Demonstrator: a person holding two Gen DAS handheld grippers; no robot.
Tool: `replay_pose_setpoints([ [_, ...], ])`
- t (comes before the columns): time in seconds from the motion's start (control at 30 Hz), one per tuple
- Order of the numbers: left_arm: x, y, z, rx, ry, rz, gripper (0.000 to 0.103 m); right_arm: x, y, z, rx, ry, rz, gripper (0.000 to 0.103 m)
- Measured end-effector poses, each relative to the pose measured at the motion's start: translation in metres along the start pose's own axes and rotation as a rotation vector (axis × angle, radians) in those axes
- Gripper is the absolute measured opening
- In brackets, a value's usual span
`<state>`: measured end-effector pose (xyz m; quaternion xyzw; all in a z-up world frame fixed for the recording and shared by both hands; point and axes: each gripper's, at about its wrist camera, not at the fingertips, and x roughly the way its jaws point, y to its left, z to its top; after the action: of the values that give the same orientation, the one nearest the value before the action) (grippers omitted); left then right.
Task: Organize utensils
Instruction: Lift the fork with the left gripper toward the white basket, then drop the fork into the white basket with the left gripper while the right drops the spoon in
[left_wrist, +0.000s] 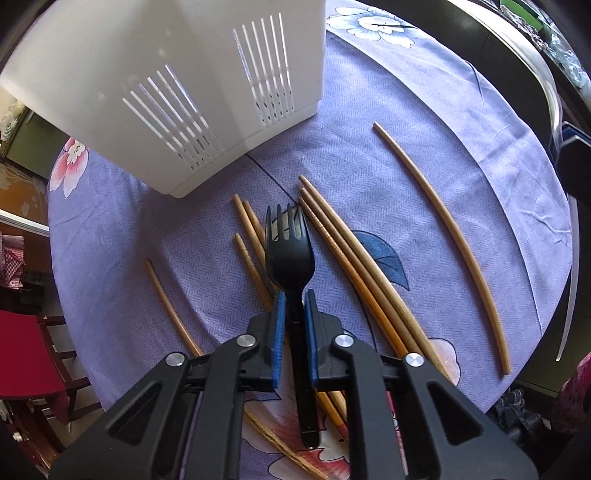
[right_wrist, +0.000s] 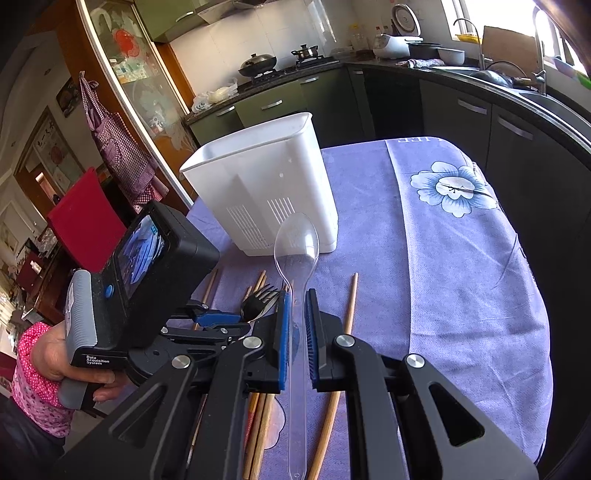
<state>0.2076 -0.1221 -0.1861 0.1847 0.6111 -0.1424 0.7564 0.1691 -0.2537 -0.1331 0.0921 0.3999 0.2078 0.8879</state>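
Two grippers are at work over the table: we point the left gripper steeply down at the cloth, while our right gripper slants forward toward the white utensil holder. The left hand, in a pink dotted sleeve, wraps the handle of its device. The table wears a lilac flowered tablecloth, with dark kitchen cabinets and a stove behind. Our left jaws are clamped on the neck of a black fork that lies among scattered wooden chopsticks near the holder. Our right jaws are closed on the handle of a clear plastic spoon, bowl forward, raised in front of the holder.
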Motion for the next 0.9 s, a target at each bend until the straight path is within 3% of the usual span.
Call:
replay_pose_setpoints([
  [0.23, -0.026, 0.008, -0.006, -0.041, -0.060, -0.036, 0.008, -0.004, 0.001, 0.000, -0.001, -0.014, 0.011, 0.009],
  [0.4, -0.075, 0.018, -0.011, -0.076, -0.162, -0.117, 0.008, -0.007, 0.002, 0.001, -0.005, -0.025, 0.019, 0.009],
  [0.53, -0.132, 0.032, -0.007, -0.117, -0.337, -0.162, 0.008, -0.011, 0.000, 0.002, -0.002, -0.040, 0.030, 0.009],
  [0.63, -0.171, 0.048, 0.002, -0.184, -0.511, -0.182, 0.008, -0.011, -0.003, 0.003, 0.002, -0.045, 0.034, 0.009],
  [0.77, -0.198, 0.070, 0.027, -0.269, -0.759, -0.102, 0.009, -0.011, -0.008, 0.003, 0.010, -0.049, 0.041, 0.009],
  [0.9, -0.205, 0.083, 0.048, -0.315, -0.951, -0.052, 0.009, -0.010, -0.015, 0.005, 0.021, -0.050, 0.046, 0.009],
])
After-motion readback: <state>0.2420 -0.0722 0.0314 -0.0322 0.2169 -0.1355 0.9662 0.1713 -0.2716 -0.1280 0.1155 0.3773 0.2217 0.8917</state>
